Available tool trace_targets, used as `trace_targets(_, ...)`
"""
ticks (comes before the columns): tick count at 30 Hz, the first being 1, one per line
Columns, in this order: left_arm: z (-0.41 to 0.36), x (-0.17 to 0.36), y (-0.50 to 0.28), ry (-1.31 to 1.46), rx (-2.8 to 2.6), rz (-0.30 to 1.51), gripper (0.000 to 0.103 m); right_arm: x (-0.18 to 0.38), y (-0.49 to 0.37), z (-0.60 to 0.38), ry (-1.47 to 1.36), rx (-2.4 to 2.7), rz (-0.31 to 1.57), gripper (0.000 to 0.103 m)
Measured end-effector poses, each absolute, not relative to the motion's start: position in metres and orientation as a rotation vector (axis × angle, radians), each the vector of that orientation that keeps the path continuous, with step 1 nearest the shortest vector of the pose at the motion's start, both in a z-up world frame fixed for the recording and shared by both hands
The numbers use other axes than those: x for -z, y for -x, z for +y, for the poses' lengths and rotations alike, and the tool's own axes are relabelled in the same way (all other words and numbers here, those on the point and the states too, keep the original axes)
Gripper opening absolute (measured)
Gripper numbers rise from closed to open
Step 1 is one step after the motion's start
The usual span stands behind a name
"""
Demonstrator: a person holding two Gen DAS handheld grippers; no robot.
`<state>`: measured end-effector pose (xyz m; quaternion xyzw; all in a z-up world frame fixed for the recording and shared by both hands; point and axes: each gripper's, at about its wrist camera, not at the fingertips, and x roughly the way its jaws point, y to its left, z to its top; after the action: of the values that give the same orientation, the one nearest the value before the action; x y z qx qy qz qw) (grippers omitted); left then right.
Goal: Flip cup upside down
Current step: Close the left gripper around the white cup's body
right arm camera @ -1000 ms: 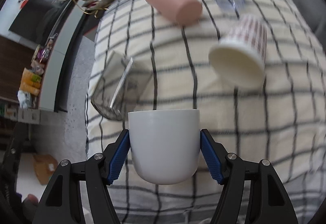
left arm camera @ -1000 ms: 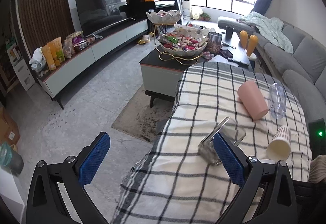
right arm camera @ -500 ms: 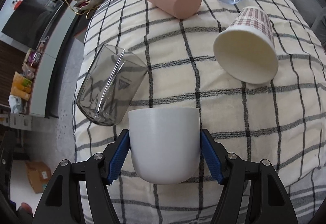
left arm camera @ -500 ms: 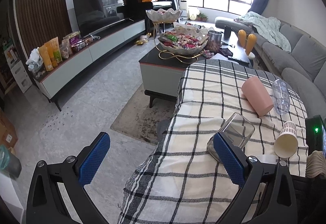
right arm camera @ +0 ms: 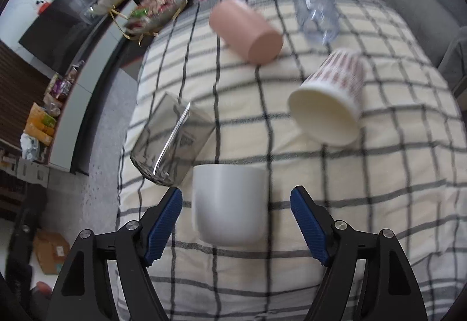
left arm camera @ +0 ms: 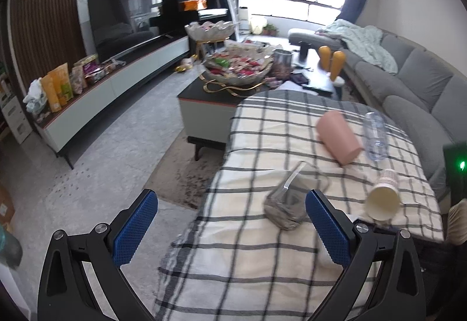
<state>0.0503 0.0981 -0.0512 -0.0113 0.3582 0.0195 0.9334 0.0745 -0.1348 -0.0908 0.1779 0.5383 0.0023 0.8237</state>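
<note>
- A white cup [right arm camera: 230,204] sits between the blue pads of the right hand-held gripper [right arm camera: 235,221], on the checked cloth [right arm camera: 379,175] that covers the surface. A gap shows on both sides of the cup, so the jaws stand open and neither pad touches it.
- The cup's straight edge is toward the far side and its rounded end toward the camera; motion blur hides whether it rests flat on the cloth.
- Just to the cup's left lies a smoky clear glass [right arm camera: 172,142] on its side, close enough that the two nearly meet in the right wrist view.
- Farther back, a paper cup [right arm camera: 329,105] with a red pattern lies tipped over, mouth toward the camera; beyond it lie a pink cup [right arm camera: 248,31] and a clear plastic bottle [right arm camera: 316,10], both on their sides.
- The left hand-held gripper [left arm camera: 230,229] is wide open and holds nothing. It hangs over the left edge of the cloth, with grey floor [left arm camera: 111,151] under its left finger and the glass just beyond its right pad.
- Behind the cloth, a low coffee table [left arm camera: 210,105] carries a tray of sweets [left arm camera: 238,67]; a grey sofa [left arm camera: 423,81] runs along the right.
</note>
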Motion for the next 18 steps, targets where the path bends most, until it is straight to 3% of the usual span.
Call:
trace_targets(14,-0.009,0.091,-0.006,-0.025,0.293,0.538,0.103,0.062,-0.002,-0.238,-0.293,0.226,0.966,0.083)
trace_targets(18,-0.029,0.119,-0.013,-0.051,0.306,0.616,0.103,0.076,0.003,-0.254,-0.318,0.270,0.973,0.083)
